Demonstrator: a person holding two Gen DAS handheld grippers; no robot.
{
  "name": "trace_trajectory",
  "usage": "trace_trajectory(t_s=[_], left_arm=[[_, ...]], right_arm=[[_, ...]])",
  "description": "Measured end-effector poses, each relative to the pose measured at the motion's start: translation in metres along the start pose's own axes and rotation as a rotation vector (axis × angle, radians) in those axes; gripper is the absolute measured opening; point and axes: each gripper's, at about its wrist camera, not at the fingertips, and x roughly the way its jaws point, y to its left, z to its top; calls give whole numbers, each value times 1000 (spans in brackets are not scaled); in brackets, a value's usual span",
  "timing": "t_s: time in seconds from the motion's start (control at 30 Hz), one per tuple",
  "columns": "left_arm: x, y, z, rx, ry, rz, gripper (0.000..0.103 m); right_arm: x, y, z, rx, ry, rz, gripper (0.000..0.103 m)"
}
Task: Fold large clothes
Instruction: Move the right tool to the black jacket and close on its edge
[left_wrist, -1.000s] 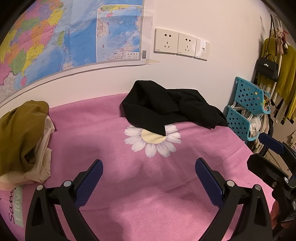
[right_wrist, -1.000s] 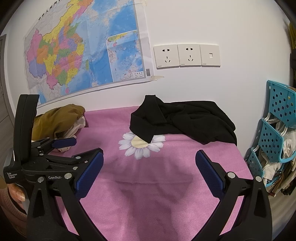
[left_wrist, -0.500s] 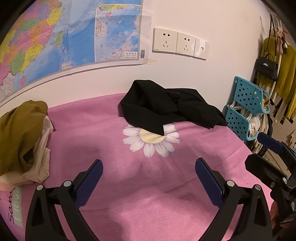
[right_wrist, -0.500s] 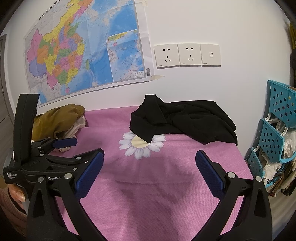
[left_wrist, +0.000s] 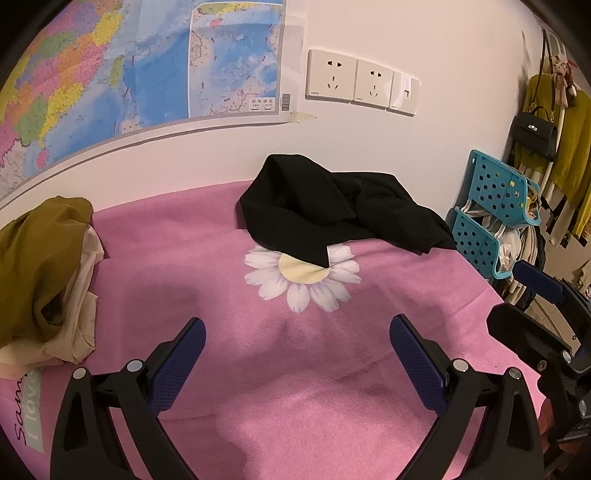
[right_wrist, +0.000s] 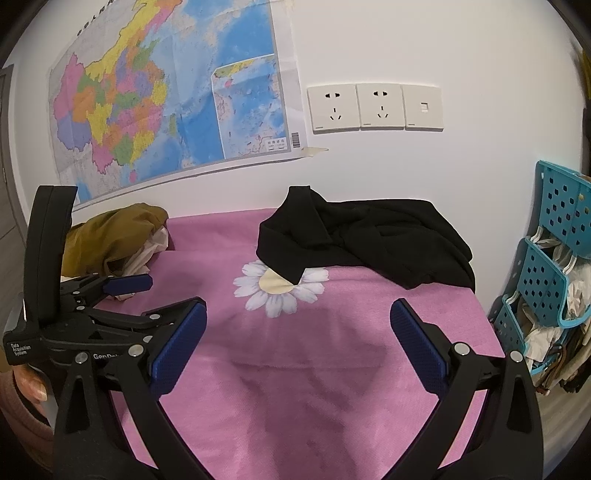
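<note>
A crumpled black garment (left_wrist: 332, 214) (right_wrist: 365, 240) lies at the far side of the pink cloth (left_wrist: 295, 369) (right_wrist: 314, 369), against the wall, one corner covering part of a printed daisy (left_wrist: 303, 277) (right_wrist: 280, 284). My left gripper (left_wrist: 295, 354) hovers open over bare pink cloth, well short of the garment. My right gripper (right_wrist: 297, 343) is open too, nothing between its blue pads, also short of the garment. The left gripper's body shows at the left of the right wrist view, held by a hand.
An olive and cream pile of clothes (left_wrist: 40, 266) (right_wrist: 114, 236) sits at the left edge. Blue perforated baskets (left_wrist: 487, 218) (right_wrist: 554, 266) with clutter stand right of the cloth. A wall map (right_wrist: 173, 99) and sockets (right_wrist: 373, 107) are behind. Clothes and a bag (left_wrist: 535, 133) hang at far right.
The left wrist view has crept slightly; the garment and daisy sit a touch further left. Both grippers stay open and nothing has been grasped.
</note>
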Motion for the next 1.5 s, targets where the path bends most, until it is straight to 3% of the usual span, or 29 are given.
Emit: trace_trajectory(t_s=[0.33, 0.7, 0.83, 0.9, 0.93, 0.97, 1.03, 1.17, 1.23, 1.3, 1.33, 1.37, 1.43, 1.5], left_arm=[[21, 6, 8, -3, 31, 22, 96], [69, 35, 32, -31, 60, 92, 96], [80, 40, 36, -30, 71, 111, 96], [87, 42, 36, -32, 84, 116, 96], [90, 43, 36, -32, 90, 118, 96], [93, 44, 36, -30, 94, 122, 96], [99, 46, 35, -28, 105, 128, 96], [103, 52, 35, -28, 103, 135, 96], [103, 55, 35, -30, 101, 133, 96], [106, 58, 36, -31, 106, 138, 96], [107, 59, 36, -30, 108, 140, 96], [109, 60, 36, -28, 112, 143, 96], [112, 62, 37, -32, 117, 150, 96], [112, 64, 37, -39, 119, 152, 96]], right_arm=[[28, -8, 14, -85, 38, -15, 98], [153, -61, 58, -211, 192, -152, 97], [202, -80, 61, -250, 292, -175, 96], [216, -90, 57, -250, 337, -166, 81], [218, -95, 56, -241, 356, -132, 50], [216, -99, 57, -222, 354, -87, 29], [196, -102, 60, -230, 311, -67, 16], [131, -110, 64, -257, 217, -63, 13], [110, -122, 60, -212, 233, -36, 16], [105, -126, 54, -230, 292, -51, 39], [104, -126, 52, -257, 291, -91, 67], [104, -125, 53, -292, 278, -105, 86], [113, -115, 59, -348, 226, -114, 89], [126, -104, 69, -348, 217, -69, 96]])
